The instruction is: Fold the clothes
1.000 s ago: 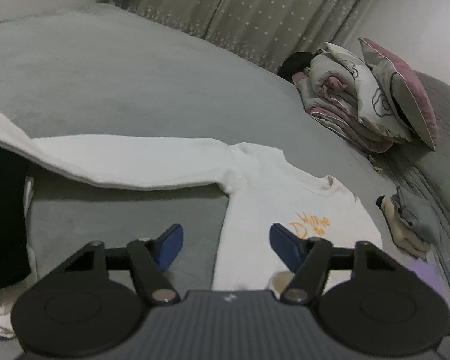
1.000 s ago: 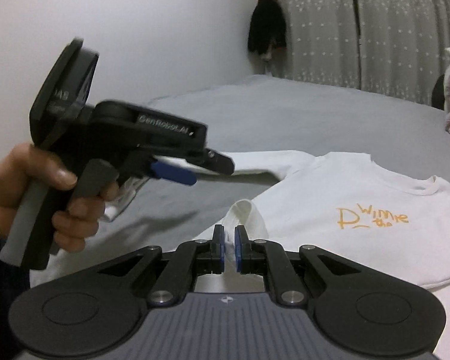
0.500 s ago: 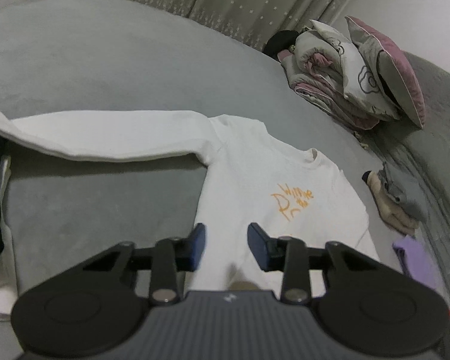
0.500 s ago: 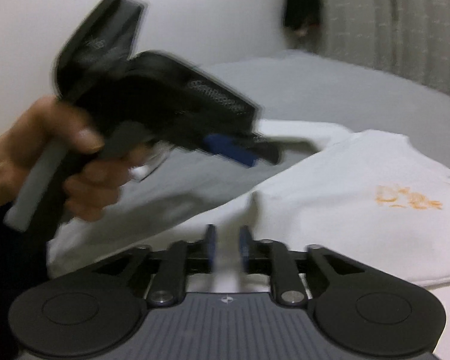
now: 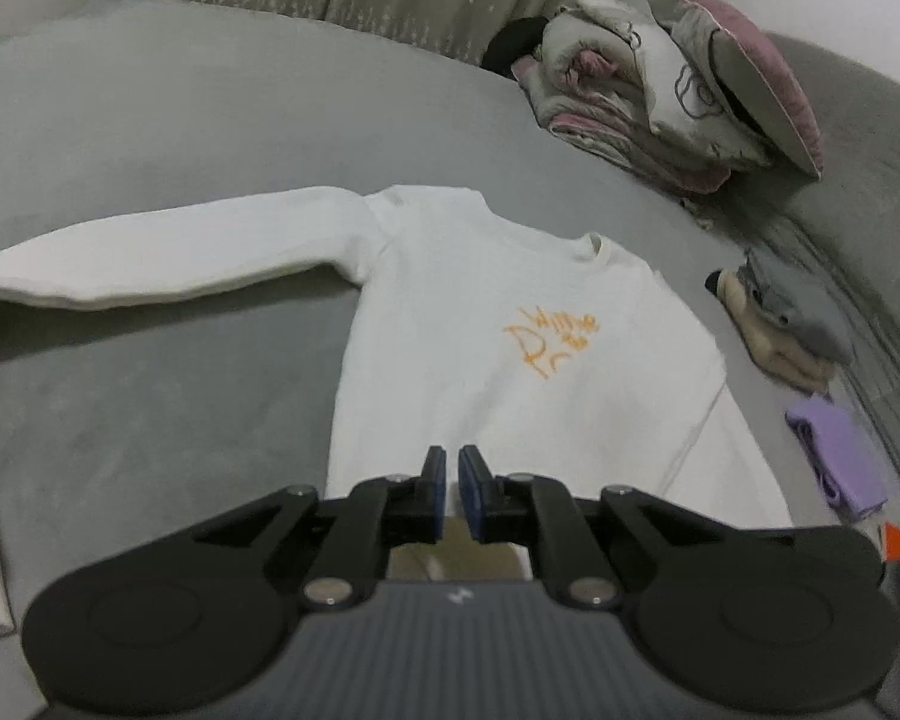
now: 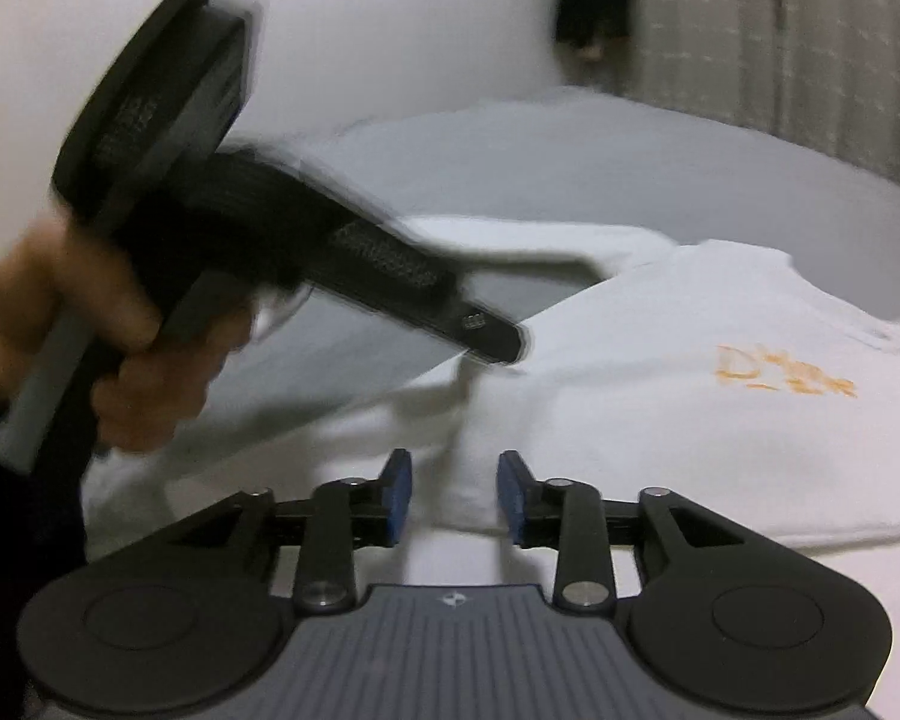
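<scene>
A white long-sleeved sweatshirt [image 5: 498,324] with orange lettering [image 5: 549,339] on its chest is spread face up on a grey bed [image 5: 168,120], filling the centre of the left wrist view; one sleeve [image 5: 168,252] is stretched flat toward the left edge of the frame, and the neckline points toward the upper right. In the right wrist view the same sweatshirt [image 6: 690,420] fills the centre and right, and a ridge of its cloth is raised near the lower centre. The left hand-held gripper [image 5: 452,483] is clenched, its blue pads almost touching above the hem; whether cloth is pinched between them cannot be told. It is also seen, blurred, at the left of the right wrist view [image 6: 498,345], gripped by a hand [image 6: 90,336], its tip at the edge of the sweatshirt. The jaws of the right hand-held gripper [image 6: 455,495] have just been opening and stand parted, the raised white fold lying between the pads without being pressed. One sweatshirt and two hand-held grippers are counted. A heap of bedding and pillows [image 5: 660,90] lies at the upper right, with two small piles of folded clothes, one beige and grey [image 5: 786,318], one purple [image 5: 840,456], along the right edge.
</scene>
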Available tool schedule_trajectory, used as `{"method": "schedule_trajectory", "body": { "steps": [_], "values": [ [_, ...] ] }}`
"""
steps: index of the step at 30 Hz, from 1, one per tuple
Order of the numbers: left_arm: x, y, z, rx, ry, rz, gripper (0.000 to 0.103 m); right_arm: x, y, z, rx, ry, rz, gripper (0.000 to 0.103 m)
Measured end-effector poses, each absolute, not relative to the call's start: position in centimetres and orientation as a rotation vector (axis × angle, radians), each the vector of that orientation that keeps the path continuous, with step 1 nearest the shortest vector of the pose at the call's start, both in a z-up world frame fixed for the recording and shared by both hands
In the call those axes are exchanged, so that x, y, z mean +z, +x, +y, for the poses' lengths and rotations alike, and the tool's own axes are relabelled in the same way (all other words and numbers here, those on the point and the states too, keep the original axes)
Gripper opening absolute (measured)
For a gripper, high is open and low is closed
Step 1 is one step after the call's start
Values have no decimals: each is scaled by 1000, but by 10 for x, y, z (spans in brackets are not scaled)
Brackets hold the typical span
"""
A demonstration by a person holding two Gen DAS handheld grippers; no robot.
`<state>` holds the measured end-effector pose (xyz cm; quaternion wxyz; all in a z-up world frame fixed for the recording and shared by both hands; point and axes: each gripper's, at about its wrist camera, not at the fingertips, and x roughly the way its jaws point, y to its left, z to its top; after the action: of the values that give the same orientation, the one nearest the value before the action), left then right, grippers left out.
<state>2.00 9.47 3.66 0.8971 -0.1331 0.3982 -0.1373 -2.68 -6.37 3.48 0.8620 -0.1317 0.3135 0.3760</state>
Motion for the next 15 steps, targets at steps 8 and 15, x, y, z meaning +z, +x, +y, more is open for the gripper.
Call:
{"method": "schedule_trajectory", "body": {
  "steps": [8, 15],
  "values": [
    [33, 13, 85, -271, -148, 827, 3, 38, -31, -58, 788, -282, 645, 15],
    [43, 9, 102, -304, -225, 846, 4, 39, -33, -61, 822, -268, 640, 14]
  ]
}}
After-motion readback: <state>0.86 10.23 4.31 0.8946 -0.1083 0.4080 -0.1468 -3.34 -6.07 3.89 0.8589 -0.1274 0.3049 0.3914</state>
